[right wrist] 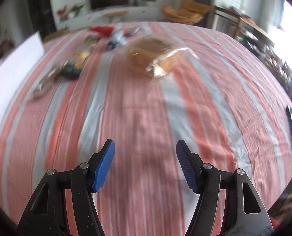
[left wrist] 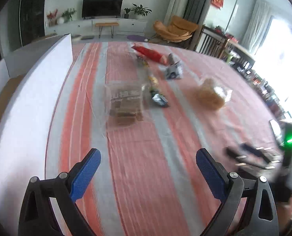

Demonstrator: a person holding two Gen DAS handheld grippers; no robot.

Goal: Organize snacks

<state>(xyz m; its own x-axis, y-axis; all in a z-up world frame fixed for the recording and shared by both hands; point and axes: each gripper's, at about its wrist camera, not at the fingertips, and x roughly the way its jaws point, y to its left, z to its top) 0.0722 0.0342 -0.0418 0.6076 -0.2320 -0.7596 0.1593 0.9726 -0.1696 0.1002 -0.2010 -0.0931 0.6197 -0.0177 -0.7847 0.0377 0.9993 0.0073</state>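
Right wrist view showed the bag of golden crackers [right wrist: 153, 57] dead ahead of the empty, spread-open right claw [right wrist: 145, 147], nearer than the equally open left claw [left wrist: 148, 157].

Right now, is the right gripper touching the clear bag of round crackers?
Apart. The right wrist view shows the open right gripper with bare striped tablecloth between it and the clear cracker bag.

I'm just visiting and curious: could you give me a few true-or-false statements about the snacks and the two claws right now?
1. Both the left claw and right claw are open and hold nothing. True.
2. The red snack bag lies nearest the left claw. False: it lies at the far end.
3. The striped tablecloth is pink and grey. True.
4. The clear bag of golden snacks is gripped by the right claw. False: it rests on the cloth, well ahead.
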